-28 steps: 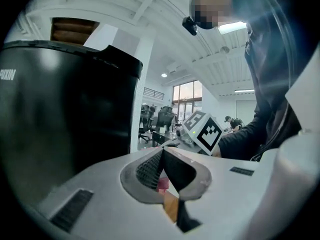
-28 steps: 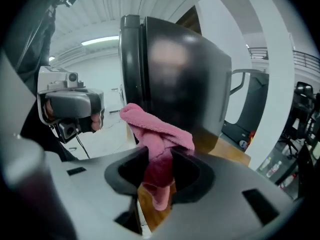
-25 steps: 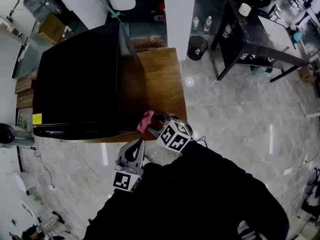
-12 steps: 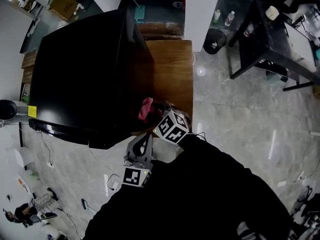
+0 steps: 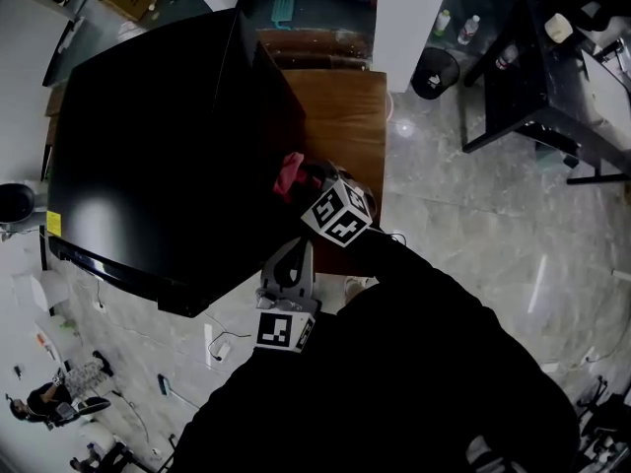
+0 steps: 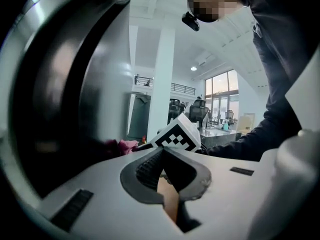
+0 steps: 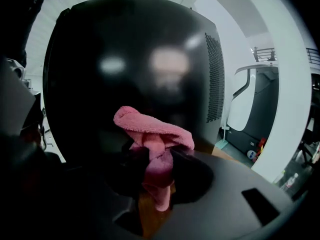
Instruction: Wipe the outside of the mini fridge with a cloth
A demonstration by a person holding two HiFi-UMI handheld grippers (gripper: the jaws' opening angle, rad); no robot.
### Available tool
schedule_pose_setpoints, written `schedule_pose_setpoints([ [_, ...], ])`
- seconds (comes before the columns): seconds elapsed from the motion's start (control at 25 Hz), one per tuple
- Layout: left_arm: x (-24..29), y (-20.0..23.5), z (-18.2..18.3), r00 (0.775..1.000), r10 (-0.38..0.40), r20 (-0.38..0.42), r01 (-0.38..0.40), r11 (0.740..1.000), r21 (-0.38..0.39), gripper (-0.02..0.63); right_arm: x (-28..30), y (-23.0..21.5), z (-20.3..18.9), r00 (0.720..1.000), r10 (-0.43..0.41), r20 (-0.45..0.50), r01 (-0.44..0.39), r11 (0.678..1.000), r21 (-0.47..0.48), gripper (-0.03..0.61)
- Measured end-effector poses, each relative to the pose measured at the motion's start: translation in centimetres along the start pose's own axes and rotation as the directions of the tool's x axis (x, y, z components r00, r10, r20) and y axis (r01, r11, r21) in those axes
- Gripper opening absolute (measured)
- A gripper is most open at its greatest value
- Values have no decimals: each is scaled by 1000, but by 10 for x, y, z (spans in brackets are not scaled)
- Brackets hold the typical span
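Note:
A glossy black mini fridge [image 5: 148,146] stands on a wooden table [image 5: 345,126]. My right gripper [image 5: 304,181] is shut on a pink cloth [image 5: 289,173] and holds it against the fridge's right side wall, near the front corner. In the right gripper view the pink cloth [image 7: 152,139] is bunched between the jaws, right in front of the black fridge side [image 7: 130,69]. My left gripper [image 5: 288,269] hangs below the table's front edge, jaws together, holding nothing. In the left gripper view the closed left gripper [image 6: 162,166] points up at the right gripper's marker cube [image 6: 177,134].
Grey marble floor [image 5: 473,205] lies to the right of the table. A black desk [image 5: 532,77] with bottles beneath stands at the upper right. A white pillar [image 5: 409,18] rises behind the table. Cables and a power strip [image 5: 219,348] lie on the floor by the fridge's front.
The right gripper with the pink cloth has slid along the fridge's side, away from the front edge. The head view shifted, and the left gripper sits lower in it.

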State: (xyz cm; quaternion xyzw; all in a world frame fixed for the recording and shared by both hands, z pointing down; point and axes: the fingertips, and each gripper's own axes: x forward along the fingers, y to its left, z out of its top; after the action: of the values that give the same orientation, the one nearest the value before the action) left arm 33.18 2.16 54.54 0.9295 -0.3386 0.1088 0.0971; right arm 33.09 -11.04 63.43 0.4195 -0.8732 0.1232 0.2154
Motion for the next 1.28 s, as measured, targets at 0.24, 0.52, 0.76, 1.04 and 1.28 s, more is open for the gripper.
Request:
schedule_pose_setpoints([
  [0.24,46,4,-1,999,38,9,-38,999,-8,6,22,-61,-5,999,-36,-11,36,999,-19,131],
  [0.52,76,18,9,996,91,18,-90,996,-12,6,42,-115,-4,998,-65,-18,65,998,-25,132],
  [0.76,76,24,21,995,98,35,-98,995,1,6,56,-149,0,992,-119,-42,118,992,-34,132],
  [1.04,39,6,50,997,16,71,-17,1000,15,6,1,-129,27,991,-133,-25,133,991,4,132],
  [1.28,-33,-14,54,996,-54,74,51,998,46,6,-87,-41,59,993,-114,42,118,990,-80,132],
])
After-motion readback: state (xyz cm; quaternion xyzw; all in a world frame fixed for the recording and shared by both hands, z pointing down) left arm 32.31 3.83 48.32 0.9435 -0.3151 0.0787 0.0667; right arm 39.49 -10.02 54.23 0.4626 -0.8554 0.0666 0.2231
